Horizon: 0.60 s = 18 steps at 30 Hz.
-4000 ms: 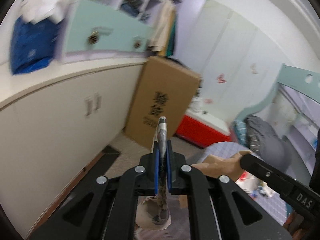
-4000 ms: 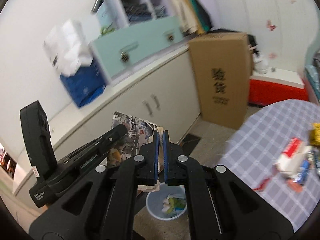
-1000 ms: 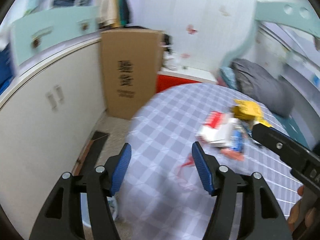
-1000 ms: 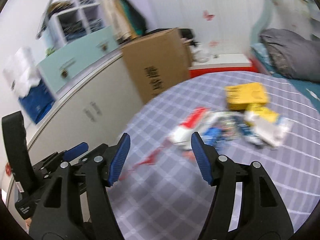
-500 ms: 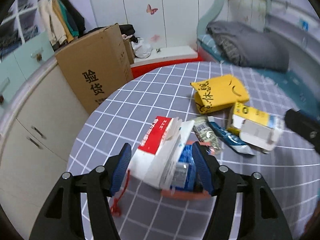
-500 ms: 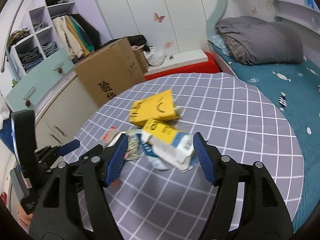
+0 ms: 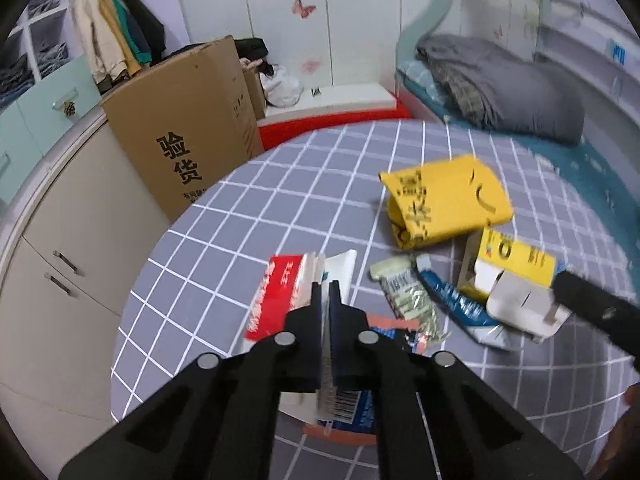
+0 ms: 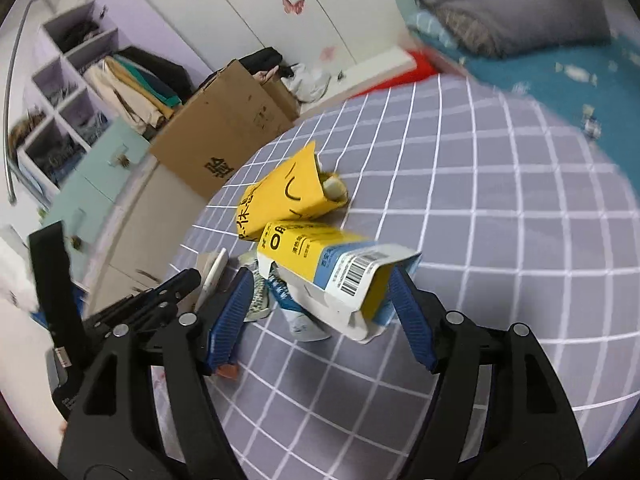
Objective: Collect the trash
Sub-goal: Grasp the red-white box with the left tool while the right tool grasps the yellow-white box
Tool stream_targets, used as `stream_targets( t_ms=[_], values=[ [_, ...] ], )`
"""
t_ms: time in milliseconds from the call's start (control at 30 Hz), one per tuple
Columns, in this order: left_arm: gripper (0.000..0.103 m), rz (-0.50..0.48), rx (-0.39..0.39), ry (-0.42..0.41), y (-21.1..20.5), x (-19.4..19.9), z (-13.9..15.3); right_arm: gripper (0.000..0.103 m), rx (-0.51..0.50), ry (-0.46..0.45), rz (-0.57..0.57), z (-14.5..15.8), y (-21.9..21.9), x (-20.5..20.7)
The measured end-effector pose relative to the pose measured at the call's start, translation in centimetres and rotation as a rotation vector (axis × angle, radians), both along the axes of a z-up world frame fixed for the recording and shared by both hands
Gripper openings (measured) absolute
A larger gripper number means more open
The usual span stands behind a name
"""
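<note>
Left clamped, right wide open.
My left gripper (image 7: 325,292), open half a second ago, now pinches the red-and-white carton (image 7: 276,292) on the table (image 7: 280,200); my right gripper (image 8: 320,300) straddles the yellow box (image 8: 320,256), bag (image 8: 288,196) beyond.

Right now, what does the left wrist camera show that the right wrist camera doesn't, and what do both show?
Only the left wrist view shows the left gripper shut on the white flap of the red and white carton. Only the right wrist view shows the right gripper open around the yellow and blue carton, with its barcode. Both show the yellow bag and the checked tablecloth.
</note>
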<state>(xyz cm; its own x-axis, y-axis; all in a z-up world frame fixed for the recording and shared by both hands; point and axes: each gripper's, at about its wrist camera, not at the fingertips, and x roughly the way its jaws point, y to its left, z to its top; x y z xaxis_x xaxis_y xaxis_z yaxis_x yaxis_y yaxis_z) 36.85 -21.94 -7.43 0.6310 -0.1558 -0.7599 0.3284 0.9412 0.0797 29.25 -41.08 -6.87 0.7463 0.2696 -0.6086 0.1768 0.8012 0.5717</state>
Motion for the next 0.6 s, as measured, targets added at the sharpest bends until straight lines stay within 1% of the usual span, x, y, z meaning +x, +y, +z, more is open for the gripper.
stream_targets(
  t_ms=[67, 133, 167, 200, 233, 300, 400, 500, 600],
  values=[
    [0.002, 0.016, -0.032, -0.019, 0.6, -0.1, 0.6, 0.069, 0.042, -0.004, -0.013, -0.6, -0.5, 0.5],
    [0.001, 0.023, -0.073, -0.037, 1.3, -0.3, 1.3, 0.056, 0.086, -0.019, -0.015, -1.0, -1.1, 0.8],
    [0.001, 0.024, -0.100, -0.040, 1.7, -0.3, 1.7, 0.042, 0.091, -0.021, -0.017, -1.1, -1.2, 0.8],
    [0.001, 0.027, -0.116, -0.043, 1.9, -0.4, 1.9, 0.031, 0.086, -0.030, -0.007, -1.0, -1.1, 0.9],
    [0.001, 0.032, -0.144, -0.049, 2.4, -0.5, 2.2, 0.027, 0.079, -0.040, 0.003, -0.8, -1.0, 0.8],
    [0.001, 0.038, -0.181, -0.057, 3.1, -0.8, 2.7, 0.015, 0.045, -0.075, 0.008, 0.1, -0.3, 0.4],
    [0.001, 0.045, -0.247, -0.074, 4.2, -1.2, 3.5, 0.007, -0.021, -0.116, 0.006, 1.7, 0.8, -0.2],
    [0.001, 0.052, -0.317, -0.073, 5.3, -1.7, 4.4, 0.006, -0.073, -0.146, 0.005, 3.4, 1.9, -0.9],
    [0.001, 0.052, -0.352, -0.067, 6.2, -2.2, 5.0, 0.006, -0.079, -0.162, 0.027, 4.6, 2.9, -1.3]
  ],
)
